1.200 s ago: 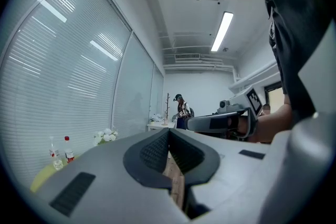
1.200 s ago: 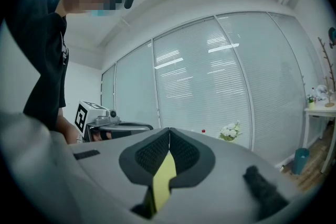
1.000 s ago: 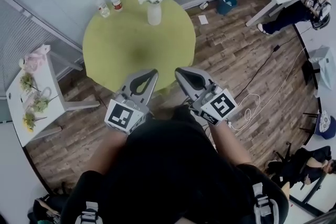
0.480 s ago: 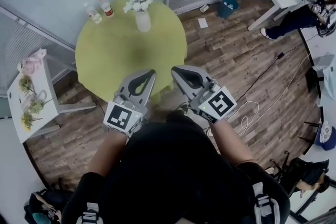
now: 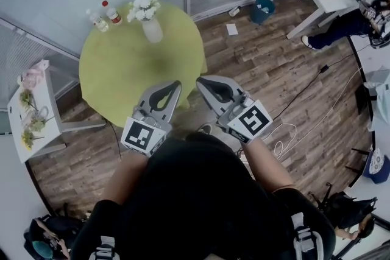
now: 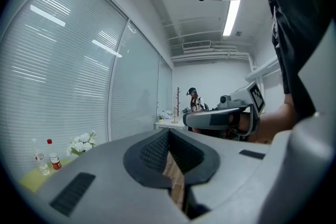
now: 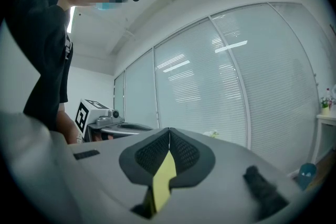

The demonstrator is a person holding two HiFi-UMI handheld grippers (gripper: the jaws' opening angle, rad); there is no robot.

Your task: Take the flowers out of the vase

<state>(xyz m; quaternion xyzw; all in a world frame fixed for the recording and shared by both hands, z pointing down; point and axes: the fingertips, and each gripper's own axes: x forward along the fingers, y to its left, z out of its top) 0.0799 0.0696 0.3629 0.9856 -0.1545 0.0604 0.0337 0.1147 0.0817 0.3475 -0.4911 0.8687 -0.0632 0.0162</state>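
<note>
Over the near edge of the round green worktop (image 5: 116, 79), two empty grippers are hovering short of the flowers.
The left gripper (image 5: 173, 87) and the right gripper (image 5: 205, 82) are pointing side by side across the worktop, each with its jaws pressed together on nothing (each gripper's own view is showing the pads meeting at the tips, with only floor or worktop showing through the slit behind them). The white flowers (image 5: 141, 5) are standing upright in the pale vase (image 5: 152, 30) at the far side of the worktop, well apart from both grippers. Two small bottles (image 5: 114, 14) are standing near the vase on its left, by the glass wall. The person's dark-clothed body is filling the lower part of the head view.
</note>
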